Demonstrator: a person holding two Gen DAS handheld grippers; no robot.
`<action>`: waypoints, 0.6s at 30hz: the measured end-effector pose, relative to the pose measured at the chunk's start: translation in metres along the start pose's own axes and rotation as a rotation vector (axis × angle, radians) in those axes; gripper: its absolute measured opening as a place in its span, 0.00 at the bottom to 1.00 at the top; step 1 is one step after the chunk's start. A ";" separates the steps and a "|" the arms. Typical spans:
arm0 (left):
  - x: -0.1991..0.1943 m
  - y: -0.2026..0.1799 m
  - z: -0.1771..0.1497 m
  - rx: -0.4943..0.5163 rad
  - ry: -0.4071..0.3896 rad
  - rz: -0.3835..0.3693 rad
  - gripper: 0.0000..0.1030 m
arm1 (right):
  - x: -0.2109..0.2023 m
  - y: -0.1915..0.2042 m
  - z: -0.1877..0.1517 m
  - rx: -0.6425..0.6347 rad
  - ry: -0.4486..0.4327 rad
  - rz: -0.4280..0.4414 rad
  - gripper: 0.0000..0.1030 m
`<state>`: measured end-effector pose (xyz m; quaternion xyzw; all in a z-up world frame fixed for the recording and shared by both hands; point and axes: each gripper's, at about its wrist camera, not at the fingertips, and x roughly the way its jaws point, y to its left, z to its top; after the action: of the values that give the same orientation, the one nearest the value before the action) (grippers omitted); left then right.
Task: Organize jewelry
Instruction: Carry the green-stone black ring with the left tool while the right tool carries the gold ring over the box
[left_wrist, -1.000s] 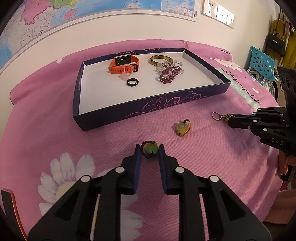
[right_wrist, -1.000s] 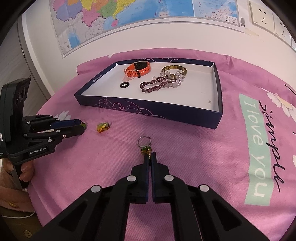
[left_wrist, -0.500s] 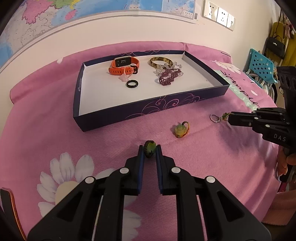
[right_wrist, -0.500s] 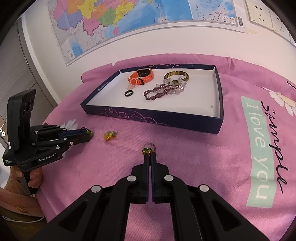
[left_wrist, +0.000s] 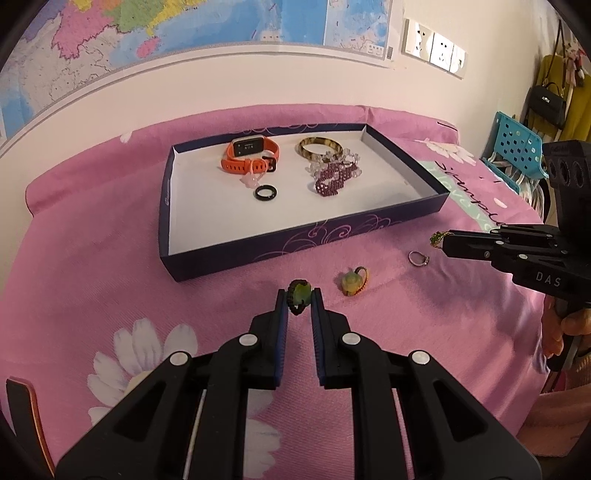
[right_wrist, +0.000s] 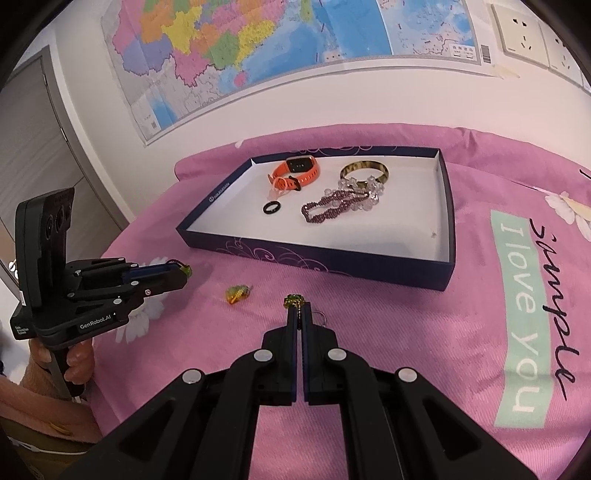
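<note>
The left gripper (left_wrist: 300, 300) pinches a green bead pendant (left_wrist: 299, 291), its dark cord partly hidden between the pads. The right gripper (right_wrist: 297, 310) is clamped on a green keychain charm (right_wrist: 293, 300); its ring (right_wrist: 320, 316) peeks from behind one finger. A yellow-green pendant (left_wrist: 352, 282) lies on the pink cloth (left_wrist: 92, 266) between them, near the jewelry box (left_wrist: 295, 242).

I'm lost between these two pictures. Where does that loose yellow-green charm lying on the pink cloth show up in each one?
Left wrist view: the yellow-green charm lies just right of centre, before the box.
Right wrist view: the yellow-green charm lies left of centre, beside the other tool.
Shared landmark: the dark blue box behind it.
</note>
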<state>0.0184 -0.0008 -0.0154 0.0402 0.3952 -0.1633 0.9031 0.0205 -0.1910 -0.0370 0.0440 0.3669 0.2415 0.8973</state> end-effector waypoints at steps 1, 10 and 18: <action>-0.001 0.001 0.001 -0.002 -0.002 -0.001 0.13 | 0.000 0.000 0.001 0.001 -0.002 0.002 0.01; -0.005 0.001 0.008 -0.006 -0.021 -0.007 0.13 | -0.004 -0.002 0.008 0.015 -0.024 0.016 0.01; -0.009 0.002 0.015 -0.005 -0.041 -0.007 0.13 | -0.003 -0.002 0.014 0.015 -0.032 0.027 0.01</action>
<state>0.0238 0.0004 0.0015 0.0330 0.3770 -0.1661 0.9106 0.0287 -0.1932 -0.0256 0.0597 0.3536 0.2501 0.8994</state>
